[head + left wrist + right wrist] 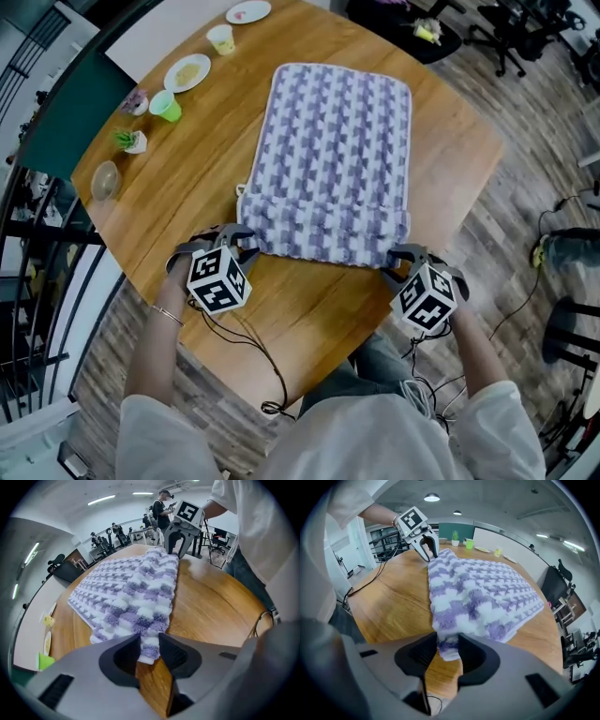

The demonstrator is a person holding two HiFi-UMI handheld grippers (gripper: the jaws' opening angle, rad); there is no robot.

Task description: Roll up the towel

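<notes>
1. The purple-and-white towel (pixel 337 141) lay flat across the middle of the round wooden table (pixel 309 314), and its end nearest the person was folded over into a thick first turn.
2. The left gripper (pixel 149 645) was closed on that fold's left corner, with the plush pinched between its pads just above the table.
3. The right gripper (pixel 447 645) was clamped on the fold's right corner in the same way.
4. A green cup (pixel 166 106), small plates and a potted plant (pixel 131 141) stood along the table's far left rim.
</notes>
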